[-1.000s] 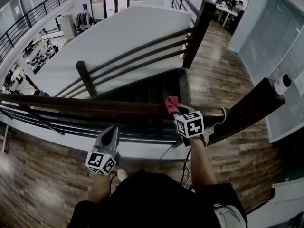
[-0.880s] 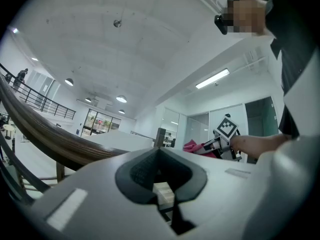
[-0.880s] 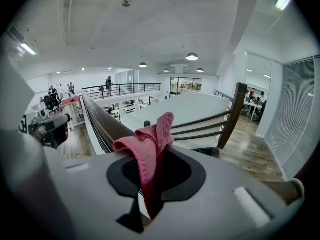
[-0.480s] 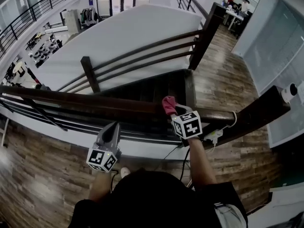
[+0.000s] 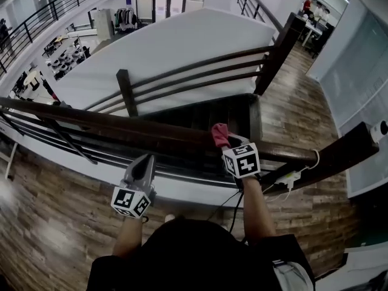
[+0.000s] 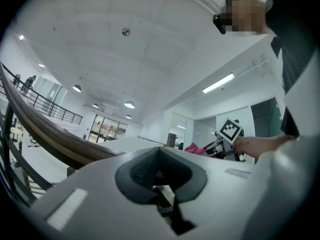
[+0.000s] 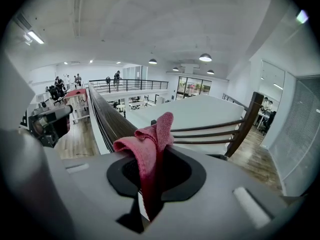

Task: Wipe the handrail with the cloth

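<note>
Right gripper point(image 5: 228, 143) pinching pink cloth point(image 5: 219, 133), cloth against top of dark wooden handrail point(image 5: 121, 125), toward its right end, left gripper point(image 5: 144, 164) jaws pressed together on nothing, held near side of rail, well left of cloth

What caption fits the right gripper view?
Right gripper clamps a pink cloth at the dark wooden handrail.

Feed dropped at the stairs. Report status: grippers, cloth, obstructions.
Right gripper shut on pink cloth, cloth against handrail top. Left gripper shut, empty, off the rail. White cable draped over rail further right.
</note>
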